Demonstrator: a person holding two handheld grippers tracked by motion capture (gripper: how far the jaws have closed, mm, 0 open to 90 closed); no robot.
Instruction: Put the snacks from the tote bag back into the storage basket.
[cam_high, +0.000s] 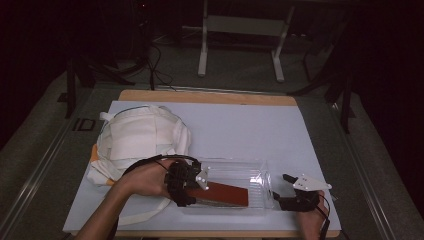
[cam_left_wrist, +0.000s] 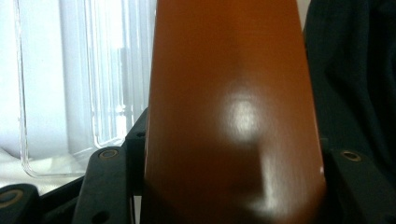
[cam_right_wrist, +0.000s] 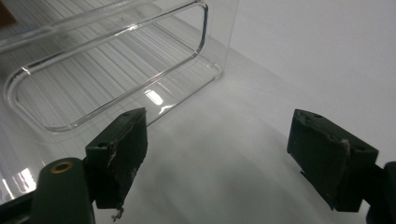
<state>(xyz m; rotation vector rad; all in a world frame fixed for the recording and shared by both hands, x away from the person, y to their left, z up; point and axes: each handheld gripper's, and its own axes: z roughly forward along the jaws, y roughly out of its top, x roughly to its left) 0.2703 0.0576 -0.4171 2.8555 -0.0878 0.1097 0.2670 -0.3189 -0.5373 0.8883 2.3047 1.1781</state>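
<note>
My left gripper (cam_high: 192, 186) is clamped on one end of a flat reddish-brown slab (cam_high: 225, 194), glossy on its face; I cannot tell what it is made of. In the left gripper view the slab (cam_left_wrist: 233, 112) rises straight up between my two black jaws, which press against its sides, and the light glares off its lower half. From the high view, the slab lies lengthwise inside a clear plastic bin (cam_high: 252, 172) near the front edge of the table, along the bin's near wall, with my left hand (cam_high: 147, 179) at the bin's left end. My right gripper (cam_high: 291, 192) sits just beside the bin's right end, its jaws spread wide with nothing between them. In the right gripper view the left pad (cam_right_wrist: 122, 149) stands close by the bin's clear ribbed wall (cam_right_wrist: 116, 60), though I cannot tell whether they touch, while the right pad (cam_right_wrist: 329, 154) stands apart over the bare white table cover (cam_right_wrist: 303, 56). A cream cloth bag (cam_high: 142, 140) with loose straps lies crumpled at the left of the table (cam_high: 210, 96), just behind my left hand.
</note>
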